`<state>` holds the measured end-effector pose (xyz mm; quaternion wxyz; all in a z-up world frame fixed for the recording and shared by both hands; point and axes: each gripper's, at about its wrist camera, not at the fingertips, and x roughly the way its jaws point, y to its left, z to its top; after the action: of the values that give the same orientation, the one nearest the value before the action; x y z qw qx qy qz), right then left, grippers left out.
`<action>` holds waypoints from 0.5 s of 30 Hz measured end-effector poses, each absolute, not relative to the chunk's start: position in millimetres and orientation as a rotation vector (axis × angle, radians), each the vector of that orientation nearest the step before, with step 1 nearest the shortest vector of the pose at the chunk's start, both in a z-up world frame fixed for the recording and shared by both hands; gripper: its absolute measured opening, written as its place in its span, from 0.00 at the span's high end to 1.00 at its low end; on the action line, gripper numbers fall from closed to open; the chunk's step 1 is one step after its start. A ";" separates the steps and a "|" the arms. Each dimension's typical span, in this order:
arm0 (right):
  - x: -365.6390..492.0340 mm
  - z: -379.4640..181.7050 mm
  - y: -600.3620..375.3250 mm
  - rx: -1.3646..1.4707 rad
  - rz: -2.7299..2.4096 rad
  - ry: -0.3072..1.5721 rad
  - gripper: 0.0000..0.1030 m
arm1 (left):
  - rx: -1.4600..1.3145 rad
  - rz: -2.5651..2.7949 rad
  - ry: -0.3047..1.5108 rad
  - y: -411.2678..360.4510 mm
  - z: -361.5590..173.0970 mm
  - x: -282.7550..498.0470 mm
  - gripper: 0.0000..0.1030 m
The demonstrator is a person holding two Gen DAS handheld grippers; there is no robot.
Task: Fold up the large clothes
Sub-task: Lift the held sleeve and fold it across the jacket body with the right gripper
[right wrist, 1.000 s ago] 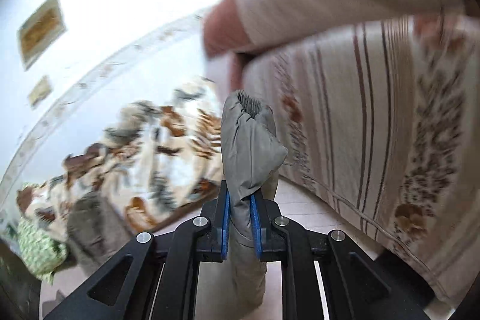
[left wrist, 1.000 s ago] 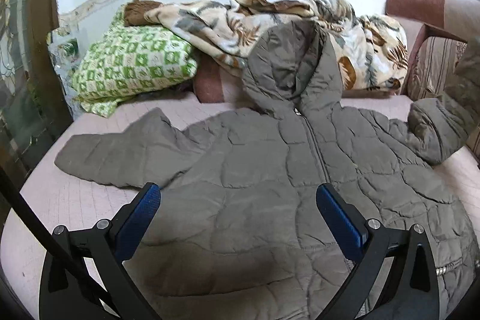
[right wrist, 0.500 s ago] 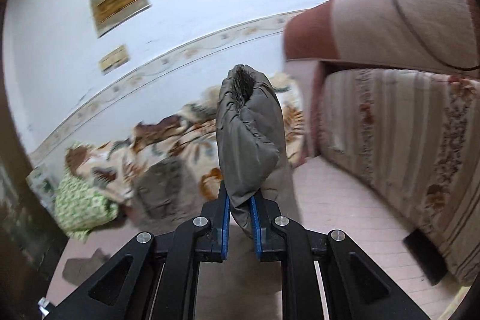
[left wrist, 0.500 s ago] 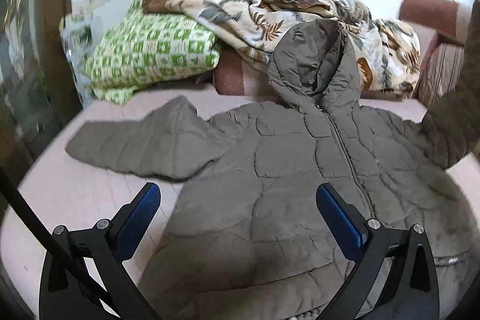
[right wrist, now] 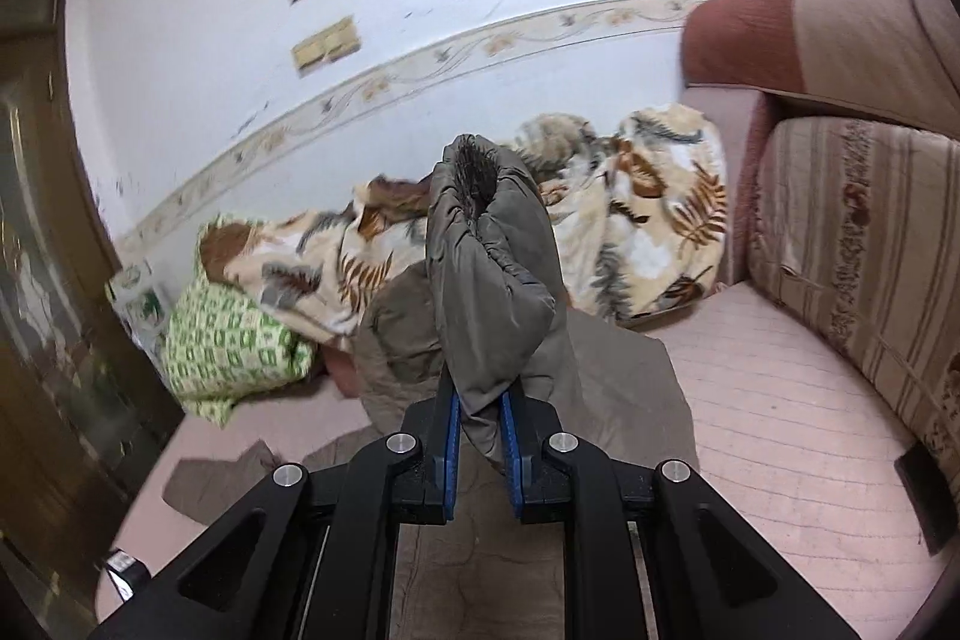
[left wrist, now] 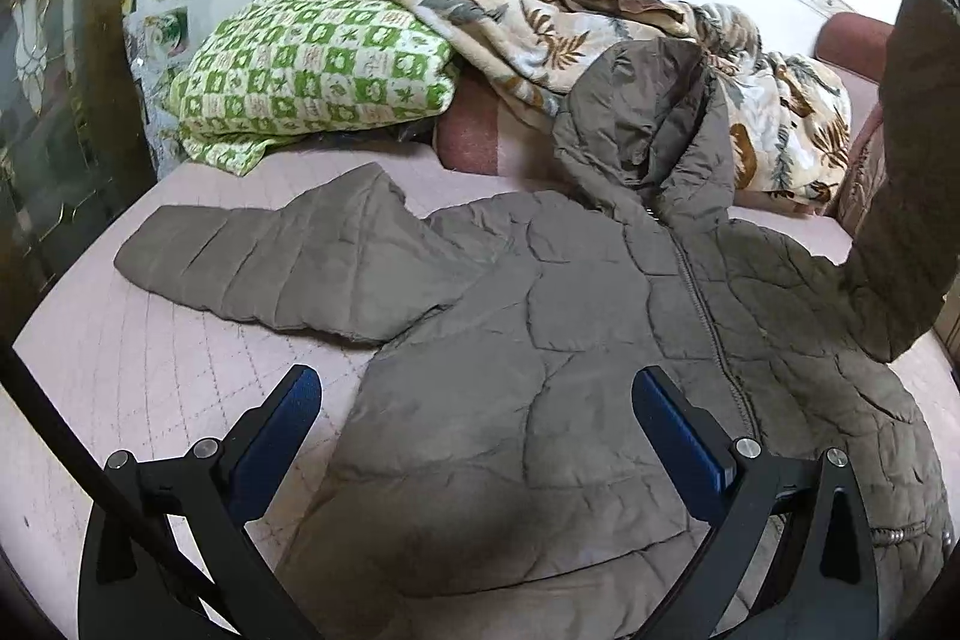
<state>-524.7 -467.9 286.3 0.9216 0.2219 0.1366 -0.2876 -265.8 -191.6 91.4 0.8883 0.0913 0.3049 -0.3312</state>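
A pink quilted mattress (left wrist: 150, 340) fills the lower half of the left wrist view, and a grey-brown hooded puffer jacket (left wrist: 540, 370) lies spread front-up across its middle, zip closed. The hood (left wrist: 648, 118) rests against a leaf-patterned blanket (left wrist: 540, 22) heaped along the wall at the upper centre. A green-and-white checked pillow (left wrist: 312, 70) sits at the upper left, touching the blanket. One sleeve (left wrist: 258, 274) lies flat toward the left of the frame; the other sleeve (left wrist: 912, 172) rises off the mattress at the right edge. In the right wrist view a striped floral cushion (right wrist: 870, 250) stands at the right. The left gripper (left wrist: 477, 436) hovers over the jacket's lower front, its blue pads spread wide and holding nothing. The right gripper (right wrist: 480, 430) is pinched on the raised sleeve's cuff (right wrist: 486, 268), which stands upright at the frame's centre.
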 end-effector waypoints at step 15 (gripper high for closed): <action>-359.8 163.8 -408.2 0.291 -0.485 0.561 0.87 | 0.132 -0.682 0.708 -193.5 83.2 -245.3 0.00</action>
<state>-359.8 -408.2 163.8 0.9216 0.1416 0.2733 -0.2363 -245.3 -193.5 83.2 0.8795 0.0635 0.3398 -0.3272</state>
